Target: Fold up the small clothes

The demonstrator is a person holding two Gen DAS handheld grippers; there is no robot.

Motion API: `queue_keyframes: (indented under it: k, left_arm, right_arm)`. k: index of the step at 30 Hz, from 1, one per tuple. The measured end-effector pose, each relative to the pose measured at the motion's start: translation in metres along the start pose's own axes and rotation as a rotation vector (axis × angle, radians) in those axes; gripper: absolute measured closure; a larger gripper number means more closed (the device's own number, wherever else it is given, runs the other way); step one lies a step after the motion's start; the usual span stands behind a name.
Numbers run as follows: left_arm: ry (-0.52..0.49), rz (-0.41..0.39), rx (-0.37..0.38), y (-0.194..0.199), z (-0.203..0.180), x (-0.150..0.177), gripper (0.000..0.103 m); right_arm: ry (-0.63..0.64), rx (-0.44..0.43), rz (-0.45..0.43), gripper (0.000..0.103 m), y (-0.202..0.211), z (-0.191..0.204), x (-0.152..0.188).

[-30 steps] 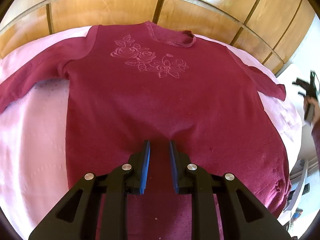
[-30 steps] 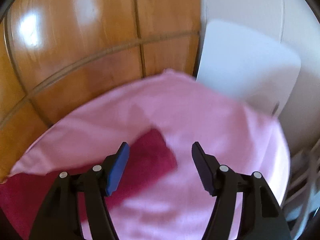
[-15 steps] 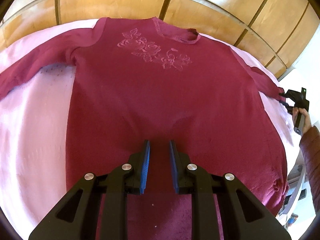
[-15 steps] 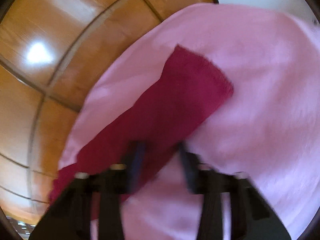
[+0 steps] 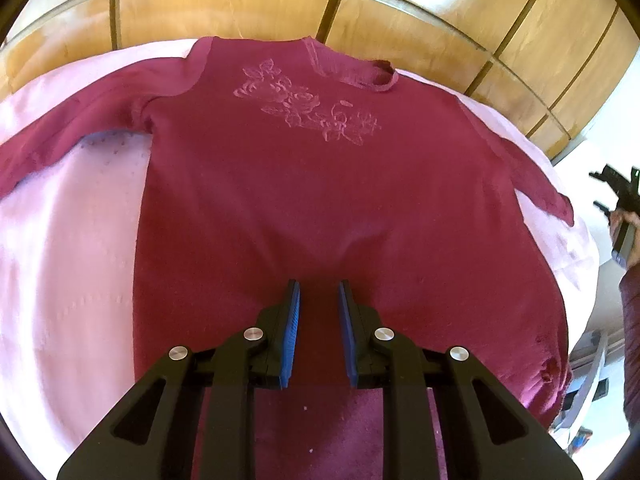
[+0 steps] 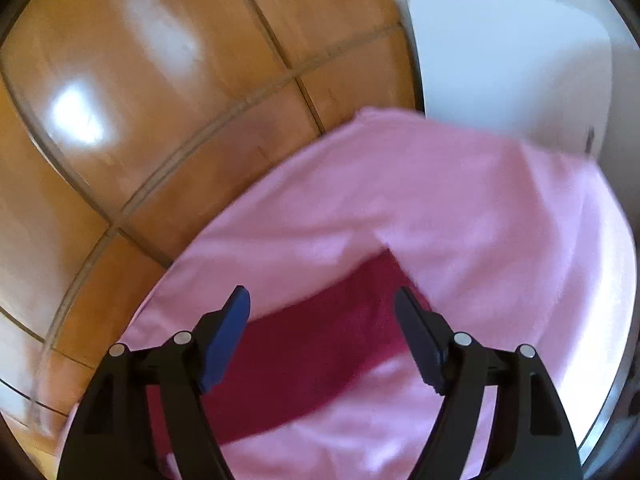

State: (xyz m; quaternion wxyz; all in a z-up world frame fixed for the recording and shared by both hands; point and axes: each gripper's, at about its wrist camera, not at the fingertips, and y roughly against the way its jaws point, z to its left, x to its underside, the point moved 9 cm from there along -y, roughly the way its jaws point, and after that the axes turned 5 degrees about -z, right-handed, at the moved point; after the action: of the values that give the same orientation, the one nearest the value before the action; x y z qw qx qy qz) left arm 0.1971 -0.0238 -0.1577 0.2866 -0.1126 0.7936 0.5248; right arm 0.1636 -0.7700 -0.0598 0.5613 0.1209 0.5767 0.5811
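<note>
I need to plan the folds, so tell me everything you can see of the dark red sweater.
The dark red sweater lies flat, front up, on a pink cover, neckline toward the wooden panels. It looks like a soft knit with a tone-on-tone rose design below the round collar. Both long sleeves are spread outward. Its lower right hem looks frayed. The left gripper is at its lower middle; the right sleeve end lies below the open right gripper.

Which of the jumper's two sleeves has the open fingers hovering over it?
The sleeve ending near the pink cover's white-wall edge; the right gripper is over its cuff. The other sleeve has no gripper near.
</note>
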Motion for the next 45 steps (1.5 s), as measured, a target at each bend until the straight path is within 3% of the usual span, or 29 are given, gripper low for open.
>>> queue_keyframes:
  k: [5,8,11,13,15,16,21,27,33,37,40,45]
  left_arm:
    - [0.003,-0.017,-0.015,0.006,0.006,0.001,0.085]
    - [0.021,-0.023,-0.049,0.007,0.017,0.002,0.085]
    - [0.041,-0.027,-0.081,0.011,0.030,0.006,0.085]
    - [0.077,-0.040,-0.090,0.016,0.041,0.009,0.085]
    - [0.130,-0.051,-0.074,0.019,0.050,0.010,0.085]
    - [0.160,-0.061,-0.071,0.021,0.056,0.009,0.085]
    - [0.144,-0.048,-0.145,0.017,0.071,0.005,0.085]
    - [0.182,-0.039,-0.114,0.024,0.075,0.018,0.085]
    - [0.144,-0.057,-0.098,0.043,0.066,0.036,0.085]
    - [0.141,-0.088,-0.056,0.050,0.059,0.031,0.085]
    - [0.146,-0.119,-0.009,0.055,0.053,0.022,0.085]
    - [0.161,-0.169,0.081,0.064,0.043,0.000,0.085]
  right_arm:
    - [-0.072,-0.113,0.194,0.043,-0.026,0.001,0.082]
    - [-0.092,-0.149,0.245,0.046,-0.047,0.007,0.113]
    - [-0.162,-0.164,0.216,0.046,-0.071,0.006,0.106]
    - [-0.189,-0.151,0.194,0.057,-0.081,0.003,0.094]
    - [-0.171,-0.080,0.171,0.092,-0.093,-0.003,0.081]
    - [-0.155,-0.037,0.171,0.096,-0.099,-0.008,0.076]
    - [0.003,0.074,0.142,0.097,-0.097,0.000,0.065]
    - [0.068,0.110,0.093,0.097,-0.078,0.015,0.046]
    - [0.242,-0.027,0.016,0.097,-0.032,0.092,0.038]
    - [0.362,-0.166,0.006,0.097,-0.005,0.175,0.061]
    - [0.485,-0.278,0.023,0.097,0.013,0.248,0.101]
    - [0.713,-0.413,0.105,0.098,0.025,0.358,0.208]
